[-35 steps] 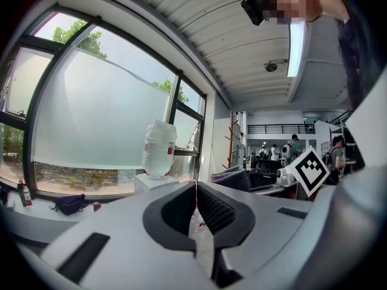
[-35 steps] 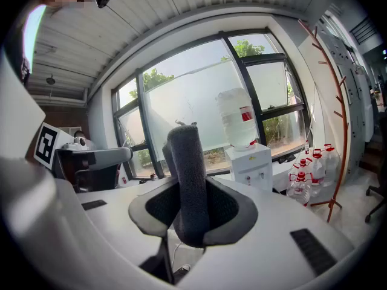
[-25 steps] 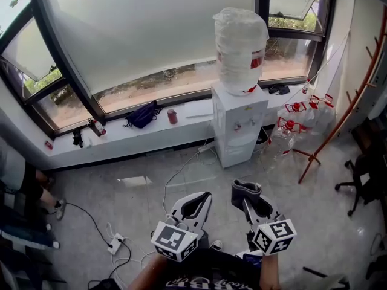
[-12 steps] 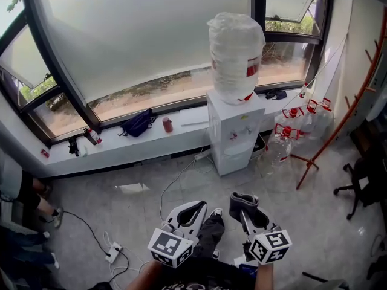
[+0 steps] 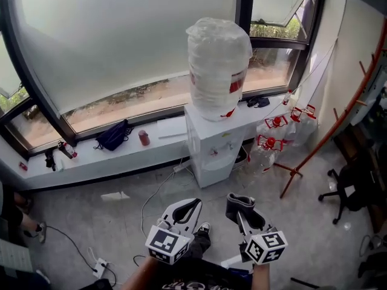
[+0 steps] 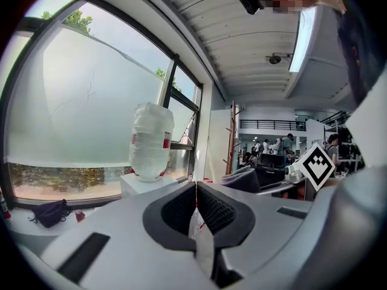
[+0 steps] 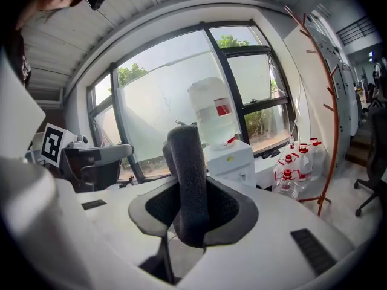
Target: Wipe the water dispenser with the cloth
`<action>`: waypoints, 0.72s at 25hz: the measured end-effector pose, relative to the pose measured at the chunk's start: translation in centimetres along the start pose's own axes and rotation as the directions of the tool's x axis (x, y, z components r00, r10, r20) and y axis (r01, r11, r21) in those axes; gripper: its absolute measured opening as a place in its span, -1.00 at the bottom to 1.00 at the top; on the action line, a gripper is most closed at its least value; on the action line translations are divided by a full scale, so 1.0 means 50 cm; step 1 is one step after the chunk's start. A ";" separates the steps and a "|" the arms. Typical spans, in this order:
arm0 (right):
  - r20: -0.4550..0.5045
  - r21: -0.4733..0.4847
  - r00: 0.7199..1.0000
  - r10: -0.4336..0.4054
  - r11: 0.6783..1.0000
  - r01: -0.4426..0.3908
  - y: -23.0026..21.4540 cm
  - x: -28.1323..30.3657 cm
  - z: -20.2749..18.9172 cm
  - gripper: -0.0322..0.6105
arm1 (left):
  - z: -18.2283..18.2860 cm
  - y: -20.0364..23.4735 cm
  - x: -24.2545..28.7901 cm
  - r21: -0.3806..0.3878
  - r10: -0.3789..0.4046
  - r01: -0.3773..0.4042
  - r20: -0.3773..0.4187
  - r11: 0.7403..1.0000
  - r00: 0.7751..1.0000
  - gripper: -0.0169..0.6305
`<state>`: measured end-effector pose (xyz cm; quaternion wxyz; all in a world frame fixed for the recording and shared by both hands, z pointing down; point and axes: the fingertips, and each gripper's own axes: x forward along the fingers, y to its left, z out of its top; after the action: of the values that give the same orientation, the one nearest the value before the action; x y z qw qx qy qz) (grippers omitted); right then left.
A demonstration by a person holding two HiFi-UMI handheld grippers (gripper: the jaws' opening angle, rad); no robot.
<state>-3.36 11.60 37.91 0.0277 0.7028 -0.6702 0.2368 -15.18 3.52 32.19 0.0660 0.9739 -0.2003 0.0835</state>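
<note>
Right gripper (image 5: pixel 243 208) jaws clamp the soft-looking, limp cloth (image 7: pixel 186 162) mid-bundle, left gripper (image 5: pixel 186 208) jaws closed on nothing, water dispenser (image 5: pixel 211 145) at twelve o'clock.

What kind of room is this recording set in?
Probably an office or workshop corner: a water dispenser stands by large windows, spare water jugs sit on the floor, and an office chair is at the right.
</note>
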 end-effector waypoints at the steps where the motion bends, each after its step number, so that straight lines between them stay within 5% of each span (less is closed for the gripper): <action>1: -0.001 -0.002 1.000 -0.005 1.000 0.005 -0.011 0.021 0.017 -0.54 | 0.010 0.017 0.022 -0.003 -0.004 0.004 0.005 1.000 1.000 -0.89; 18: -0.068 -0.030 0.998 -0.017 0.999 0.015 -0.107 0.327 0.153 -0.54 | 0.052 0.252 0.267 -0.047 -0.039 0.040 0.025 0.998 0.999 -0.89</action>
<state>3.86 -5.76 38.65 0.0629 0.6990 -0.6668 0.2507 -7.80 -13.43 33.36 0.0884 0.9768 -0.1835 0.0657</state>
